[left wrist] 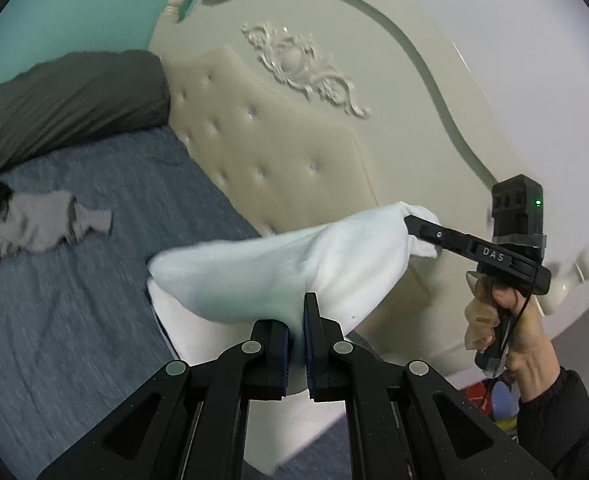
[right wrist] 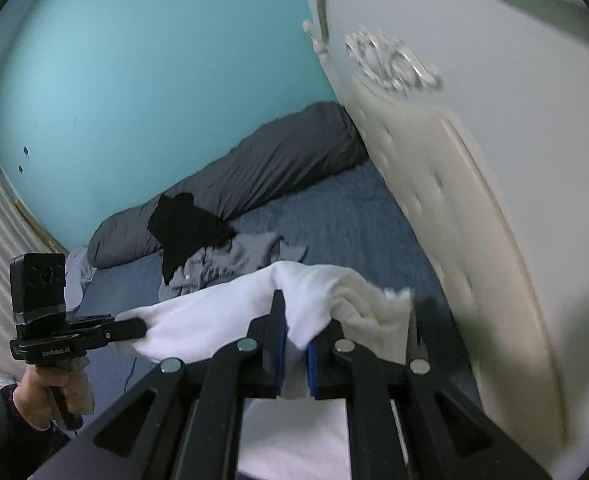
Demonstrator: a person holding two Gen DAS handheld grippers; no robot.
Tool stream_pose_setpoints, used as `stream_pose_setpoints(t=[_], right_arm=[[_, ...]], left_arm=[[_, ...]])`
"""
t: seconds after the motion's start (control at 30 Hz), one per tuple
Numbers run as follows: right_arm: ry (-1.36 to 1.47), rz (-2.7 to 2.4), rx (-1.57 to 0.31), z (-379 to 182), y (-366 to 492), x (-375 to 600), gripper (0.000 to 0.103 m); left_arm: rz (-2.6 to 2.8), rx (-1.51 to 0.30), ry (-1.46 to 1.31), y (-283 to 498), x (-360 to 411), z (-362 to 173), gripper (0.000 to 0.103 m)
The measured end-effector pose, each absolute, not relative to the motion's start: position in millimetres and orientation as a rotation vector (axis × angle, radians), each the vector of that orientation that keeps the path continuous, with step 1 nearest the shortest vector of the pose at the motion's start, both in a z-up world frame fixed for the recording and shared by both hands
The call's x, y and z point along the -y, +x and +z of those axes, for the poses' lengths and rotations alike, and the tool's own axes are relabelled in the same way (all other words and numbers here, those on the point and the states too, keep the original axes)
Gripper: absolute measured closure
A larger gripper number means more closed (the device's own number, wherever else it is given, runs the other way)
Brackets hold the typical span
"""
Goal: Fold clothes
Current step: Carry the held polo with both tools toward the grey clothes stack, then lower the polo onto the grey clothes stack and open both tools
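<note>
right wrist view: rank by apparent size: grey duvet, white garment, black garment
1. grey duvet: largest, spans the far bed.
2. white garment: held by the left gripper and right gripper; nearness inflates it, so its place against the duvet is unsure.
3. black garment: clearly smallest.

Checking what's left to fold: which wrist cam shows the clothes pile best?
Right wrist: the clothes pile, black garment atop grey ones, sits whole mid-frame on the bed. Left wrist catches only its cropped, blurred edge at far left.
</note>
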State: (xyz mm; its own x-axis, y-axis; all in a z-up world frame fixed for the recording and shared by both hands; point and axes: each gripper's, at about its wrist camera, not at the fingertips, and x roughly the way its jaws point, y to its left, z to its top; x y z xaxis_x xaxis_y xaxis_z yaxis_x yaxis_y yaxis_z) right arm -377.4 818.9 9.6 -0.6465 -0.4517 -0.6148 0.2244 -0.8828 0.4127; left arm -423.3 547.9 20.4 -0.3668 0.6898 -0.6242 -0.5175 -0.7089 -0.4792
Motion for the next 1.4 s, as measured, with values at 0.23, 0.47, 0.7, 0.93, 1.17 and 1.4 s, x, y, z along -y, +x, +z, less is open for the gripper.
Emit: stream_pose_setpoints(t=[0.23, 0.47, 0.7, 0.93, 1.17, 1.4], right_arm=[[1.159, -2.447, 0.456, -30.0, -331.7, -824.7, 0.095], [1.256, -2.388, 0.456, -74.2, -290.9, -826.4, 0.095], [1.348, -2.362, 0.55, -133.4, -267.8, -837.5, 0.095], [1.361, -2.364, 0.667, -164.3, -259.9, -846.0, 0.095], [1.378, -2.386, 0.664, -166.6, -247.0, -854.2, 0.09], [1.279, -2.504, 0.68, -136.3, -233.9, -879.2, 0.077]], left_arm=[[2.064, 0.25, -1.157, -373.6, -553.8, -23.3, 0.097], [2.038, 0.26, -1.236, -334.6, -552.7, -78.5, 0.097], [2.023, 0.264, -1.3, -314.8, -559.0, -127.9, 0.097], [2.01, 0.271, -1.328, -302.9, -561.5, -153.6, 0.097], [1.992, 0.317, -1.329, -300.6, -545.6, -154.4, 0.095], [2.068, 0.3, -1.221, -309.6, -529.3, -116.6, 0.096]])
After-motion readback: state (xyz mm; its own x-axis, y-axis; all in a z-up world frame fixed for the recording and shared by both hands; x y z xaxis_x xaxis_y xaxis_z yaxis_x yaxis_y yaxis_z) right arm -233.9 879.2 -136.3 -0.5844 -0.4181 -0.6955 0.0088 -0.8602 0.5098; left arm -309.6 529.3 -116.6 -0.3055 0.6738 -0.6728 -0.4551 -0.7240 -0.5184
